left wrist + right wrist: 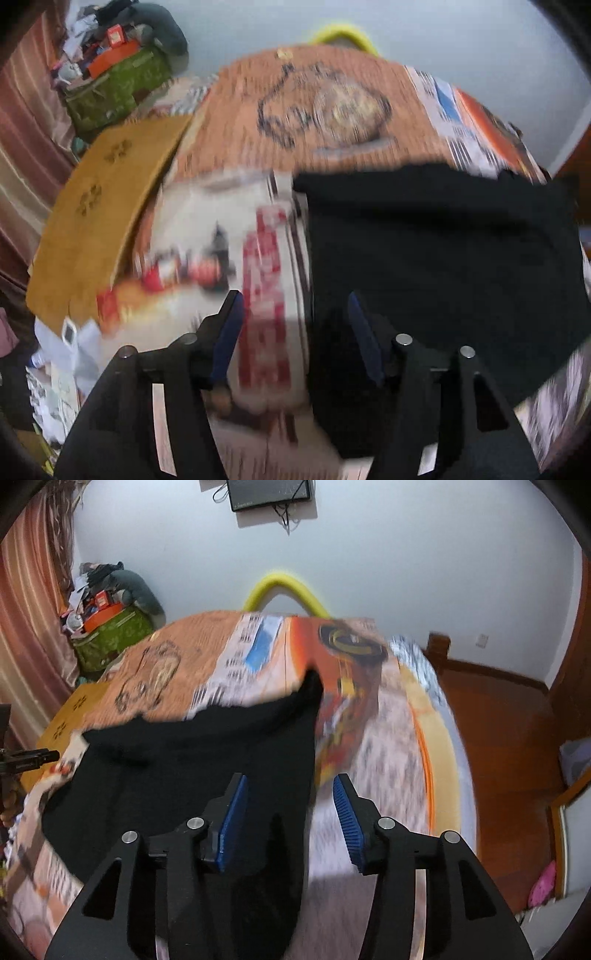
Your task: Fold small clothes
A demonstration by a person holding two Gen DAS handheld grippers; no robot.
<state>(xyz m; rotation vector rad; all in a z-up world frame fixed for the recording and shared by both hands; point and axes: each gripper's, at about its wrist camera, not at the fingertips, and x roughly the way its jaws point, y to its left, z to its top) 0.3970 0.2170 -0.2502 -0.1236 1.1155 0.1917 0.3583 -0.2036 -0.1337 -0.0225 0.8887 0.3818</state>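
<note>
A black garment (443,258) is lying on the printed cardboard (295,110), seemingly mid-fold, though blur is hampering the view. Both the left gripper (295,306) and right gripper (290,786) are angling downward over the garment's edges, fingers released, gripping nothing; next, probably pinching an edge.
</note>
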